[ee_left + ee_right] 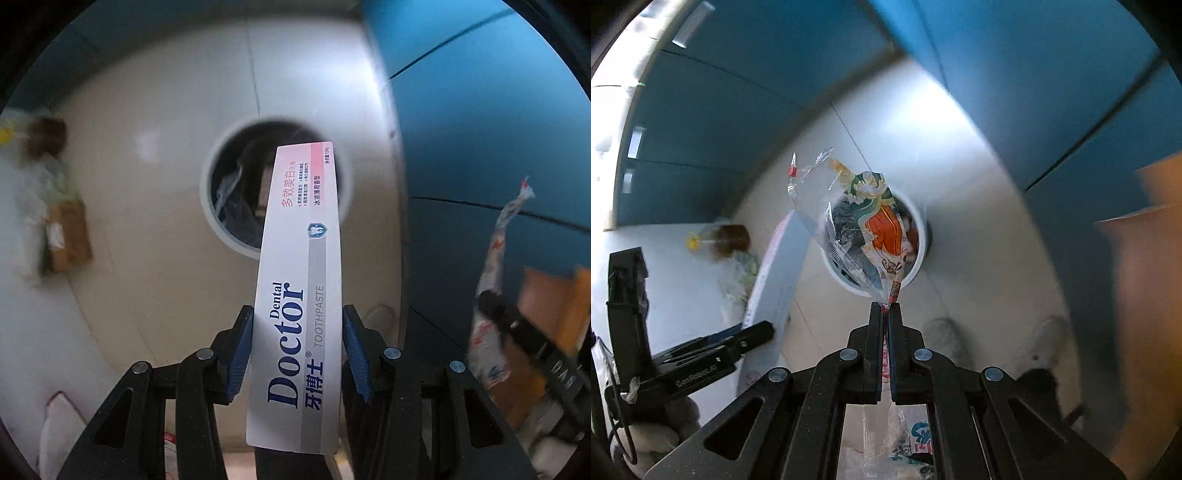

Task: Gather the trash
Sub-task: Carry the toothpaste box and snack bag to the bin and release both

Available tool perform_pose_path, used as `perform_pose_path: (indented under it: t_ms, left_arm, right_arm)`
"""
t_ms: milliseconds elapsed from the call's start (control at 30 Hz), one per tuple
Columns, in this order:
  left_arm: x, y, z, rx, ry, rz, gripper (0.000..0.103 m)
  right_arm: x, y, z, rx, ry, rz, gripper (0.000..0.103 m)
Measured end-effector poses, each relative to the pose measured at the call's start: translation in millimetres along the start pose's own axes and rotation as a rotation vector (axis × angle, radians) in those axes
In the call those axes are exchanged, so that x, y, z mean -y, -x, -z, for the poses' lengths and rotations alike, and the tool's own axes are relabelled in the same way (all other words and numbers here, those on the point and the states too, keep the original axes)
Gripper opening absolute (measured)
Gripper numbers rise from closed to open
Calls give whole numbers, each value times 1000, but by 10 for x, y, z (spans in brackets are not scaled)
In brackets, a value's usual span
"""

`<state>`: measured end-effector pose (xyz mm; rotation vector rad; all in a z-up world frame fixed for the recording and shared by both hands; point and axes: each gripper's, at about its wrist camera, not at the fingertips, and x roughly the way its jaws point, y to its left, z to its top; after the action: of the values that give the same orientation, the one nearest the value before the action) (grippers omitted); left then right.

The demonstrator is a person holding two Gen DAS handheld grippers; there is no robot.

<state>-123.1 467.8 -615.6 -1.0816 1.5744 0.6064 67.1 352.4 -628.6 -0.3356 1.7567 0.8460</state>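
Left hand-held gripper (pixel 297 354) clamps toothpaste box (pixel 299 295); right hand-held gripper (pixel 885 314) pinches wrapper (pixel 871 229) above bin (pixel 921 236).

My 2 wrist cameras both look steeply down along their fingers, high above the floor. Both share the round bin (pixel 236 192) (pixel 919 236) beyond the fingertips.
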Motion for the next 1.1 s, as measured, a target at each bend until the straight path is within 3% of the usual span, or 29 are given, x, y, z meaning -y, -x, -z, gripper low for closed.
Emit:
perform_pose_path:
  t_ms: [67, 167, 333, 400, 467, 533, 600, 667, 833, 933, 1067, 1100]
  left_arm:
    - [-172, -481, -264, -40, 10, 11, 43]
    - [-333, -997, -559, -75, 17, 11, 44]
    - [-577, -1548, -878, -111, 43, 29, 47]
    - [-628, -1611, -949, -98, 43, 28, 65]
    - [-696, -1609, -951, -84, 48, 36, 74]
    - [-768, -1561, -963, -67, 65, 35, 74]
    - [-797, -1450, -938, -43, 79, 23, 76]
    - [-804, -1342, -901, -16, 89, 1, 82]
    - [-840, -1033, -790, 82, 97, -80, 83]
    - [-814, -876, -690, 151, 83, -149, 83]
    - [-738, -638, -459, 220, 72, -234, 83]
    - [-706, -562, -419, 235, 73, -241, 83]
  right_arm:
    - [16, -702, -169, -48, -20, -10, 2]
    - [21, -1445, -356, -85, -35, -8, 2]
    - [38, -2212, -614, -110, -24, 22, 2]
    - [19, -2402, -680, -125, -17, 31, 2]
    - [-5, -2512, -728, -139, -8, 52, 3]
    - [-37, -2558, -782, -145, 1, 68, 7]
    - [-33, -2581, -819, -149, 9, 80, 24]
    - [-72, -2535, -835, -144, 5, 76, 60]
    - [-147, -2310, -839, -130, 26, 78, 67]
    - [-181, -2138, -807, -106, 55, 106, 78]
    - [-337, -1808, -677, -45, 158, 202, 101]
    - [-372, -1722, -635, -31, 181, 220, 102]
